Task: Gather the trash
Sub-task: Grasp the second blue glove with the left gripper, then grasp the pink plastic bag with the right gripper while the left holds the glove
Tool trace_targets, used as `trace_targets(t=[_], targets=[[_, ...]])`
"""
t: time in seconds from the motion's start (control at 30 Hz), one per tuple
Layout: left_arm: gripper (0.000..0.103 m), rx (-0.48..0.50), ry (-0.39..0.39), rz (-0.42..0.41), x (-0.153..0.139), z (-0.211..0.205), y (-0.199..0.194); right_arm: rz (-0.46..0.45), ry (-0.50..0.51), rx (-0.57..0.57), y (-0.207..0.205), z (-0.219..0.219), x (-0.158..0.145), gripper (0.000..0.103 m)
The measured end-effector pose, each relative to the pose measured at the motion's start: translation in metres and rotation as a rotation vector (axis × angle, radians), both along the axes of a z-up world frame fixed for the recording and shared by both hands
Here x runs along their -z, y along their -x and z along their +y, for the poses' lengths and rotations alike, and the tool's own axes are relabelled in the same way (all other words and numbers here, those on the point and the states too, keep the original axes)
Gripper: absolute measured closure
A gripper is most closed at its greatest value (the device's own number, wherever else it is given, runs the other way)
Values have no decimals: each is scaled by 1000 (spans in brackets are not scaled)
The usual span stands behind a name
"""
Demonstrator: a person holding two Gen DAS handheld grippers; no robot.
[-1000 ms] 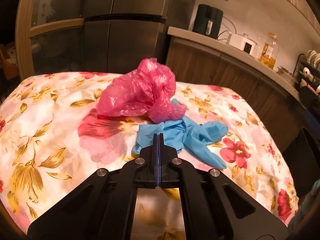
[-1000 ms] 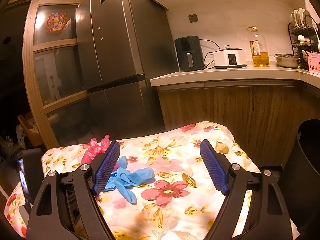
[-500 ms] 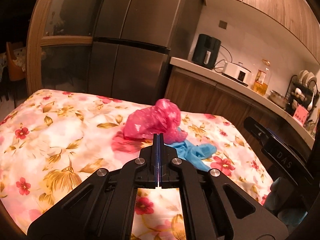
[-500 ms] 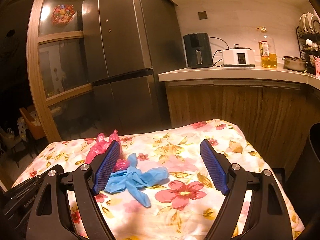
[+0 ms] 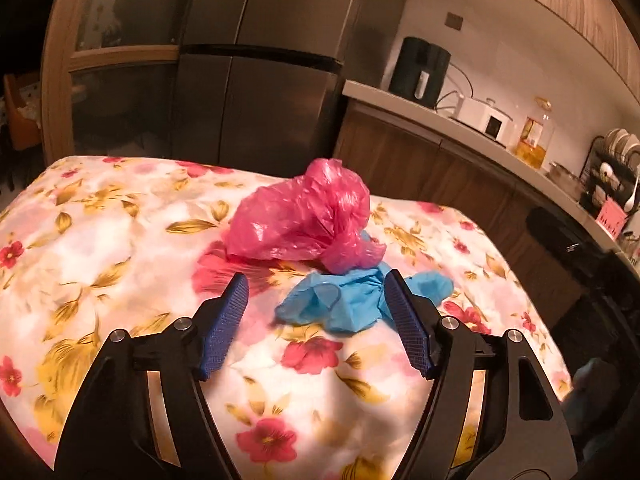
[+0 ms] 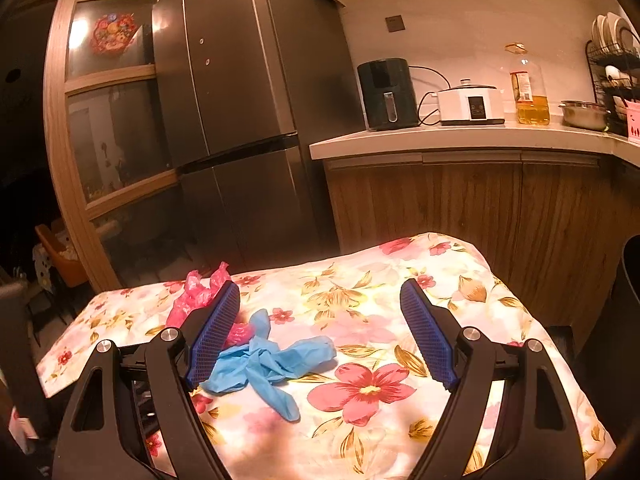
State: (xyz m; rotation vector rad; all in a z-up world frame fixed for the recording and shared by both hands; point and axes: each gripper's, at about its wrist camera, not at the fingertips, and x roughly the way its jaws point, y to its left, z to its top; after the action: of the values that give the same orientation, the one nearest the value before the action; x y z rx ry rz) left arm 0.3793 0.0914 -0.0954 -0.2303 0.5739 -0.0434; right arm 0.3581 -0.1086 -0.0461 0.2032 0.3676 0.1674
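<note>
A crumpled pink plastic bag (image 5: 304, 216) lies on a table with a flowered cloth (image 5: 100, 232). Blue disposable gloves (image 5: 340, 300) lie bunched against its near side. My left gripper (image 5: 316, 312) hovers over the cloth just short of the gloves; its jaws are opening and nothing is pressed between the pads. In the right wrist view the blue gloves (image 6: 264, 364) and pink bag (image 6: 200, 296) lie to the left on the flowered cloth (image 6: 380, 288). My right gripper (image 6: 320, 336) stands wide open above the cloth, holding nothing.
A dark fridge (image 6: 240, 120) and a wood-framed glass door (image 6: 108, 128) stand behind the table. The counter (image 6: 460, 140) carries an air fryer (image 6: 386, 94), a white cooker, an oil bottle and a dish rack. A dark bin (image 6: 624, 320) stands at the right.
My left gripper has gone from shut to open and now sits closer to the gloves. The right gripper stays open, its view shifted slightly.
</note>
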Motion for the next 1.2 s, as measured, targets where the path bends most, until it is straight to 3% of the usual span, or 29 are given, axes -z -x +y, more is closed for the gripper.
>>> trace_targets(t=[0.07, 0.13, 0.23, 0.4, 0.67, 0.9, 1.2], targets=[[50, 10, 1, 30, 6, 0, -7, -1, -4, 0, 0, -1, -1, 23], [74, 16, 9, 78, 13, 0, -16, 0, -4, -2, 0, -1, -1, 23], [101, 31, 17, 131, 23, 1, -25, 1, 1, -8, 1, 0, 0, 23], [102, 42, 55, 91, 21, 7, -18, 6, 15, -11, 0, 4, 1, 23], [103, 26, 91, -104, -30, 30, 39, 21, 40, -45, -12, 22, 4, 23], [103, -24, 187, -236, -62, 70, 84, 46, 53, -107, -26, 53, 11, 23], [103, -136, 168, -324, -76, 100, 115, 52, 55, -211, -41, 107, 14, 23]])
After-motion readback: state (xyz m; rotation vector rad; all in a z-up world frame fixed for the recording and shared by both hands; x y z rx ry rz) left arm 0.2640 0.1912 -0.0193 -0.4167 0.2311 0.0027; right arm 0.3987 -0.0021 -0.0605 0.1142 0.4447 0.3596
